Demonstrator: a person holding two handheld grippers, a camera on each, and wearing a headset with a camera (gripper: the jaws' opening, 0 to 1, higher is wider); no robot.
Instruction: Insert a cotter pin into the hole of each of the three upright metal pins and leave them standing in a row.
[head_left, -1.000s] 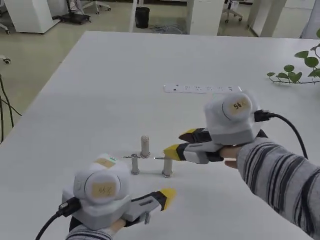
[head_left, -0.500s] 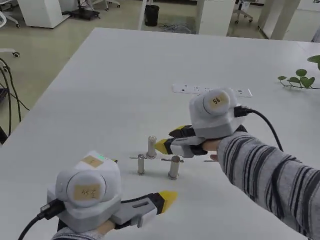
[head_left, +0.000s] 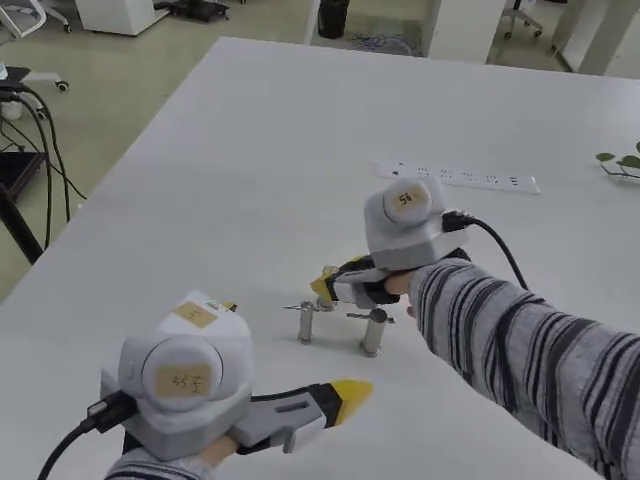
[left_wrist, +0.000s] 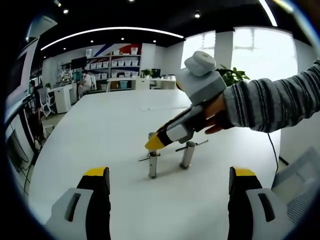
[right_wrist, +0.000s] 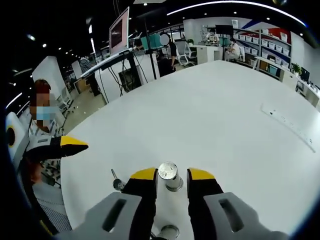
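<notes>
1. My left gripper: jaws wide apart, empty, over the worktop.
2. My right gripper: jaws straddle the rear metal pin; whether they clamp it, I can't tell.
3. Front-left pin and front-right pin stand upright, cotter pins through both.

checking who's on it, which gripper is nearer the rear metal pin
Right. The right gripper has its jaws on either side of the rear metal pin. The left gripper is open and hangs on the near side of the pins, apart from it.
</notes>
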